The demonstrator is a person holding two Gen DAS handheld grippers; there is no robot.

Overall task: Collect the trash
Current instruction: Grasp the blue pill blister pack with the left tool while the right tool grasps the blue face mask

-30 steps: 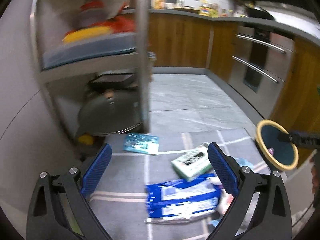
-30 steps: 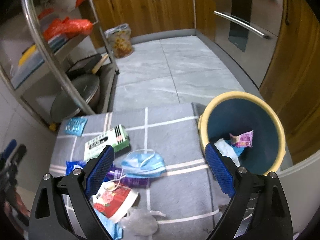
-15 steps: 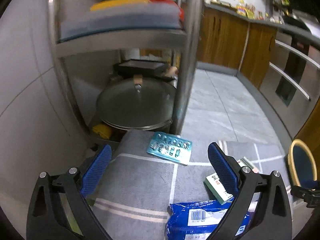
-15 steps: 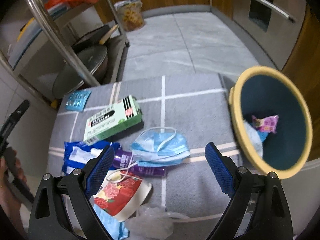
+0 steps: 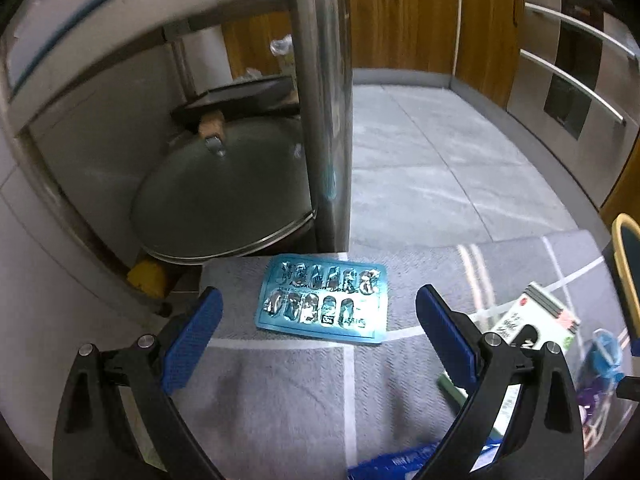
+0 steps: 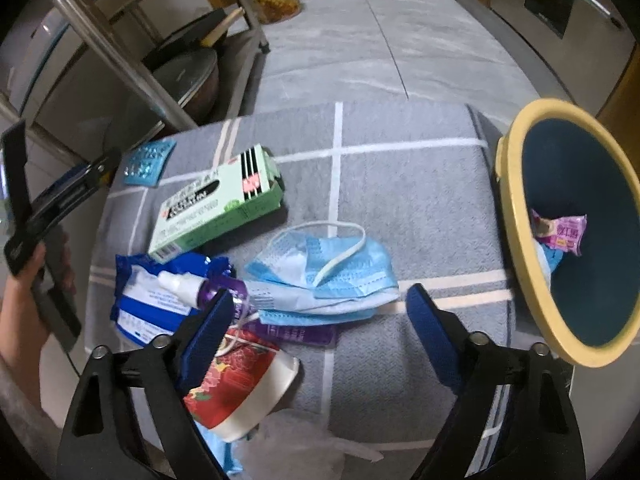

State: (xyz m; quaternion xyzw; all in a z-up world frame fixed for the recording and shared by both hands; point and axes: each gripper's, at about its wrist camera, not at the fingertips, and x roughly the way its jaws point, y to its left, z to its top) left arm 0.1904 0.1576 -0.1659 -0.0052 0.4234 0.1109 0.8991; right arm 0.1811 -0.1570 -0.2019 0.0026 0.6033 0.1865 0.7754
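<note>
On a grey mat point(image 6: 400, 168) over floor tiles point(image 6: 360, 52), trash lies.

Left gripper point(image 5: 318, 316) jaws wide apart, nothing between pads, pointing 12 o'clock, low over floor. Right gripper point(image 6: 320, 322) same: jaws spread, empty. Left hand point(image 6: 24, 300) at 9 o'clock gripping handle.

Black angular frame, silver screws, ribbed blue fingers point(image 5: 444, 334), bare skin on left hand point(image 6: 20, 300)
</note>
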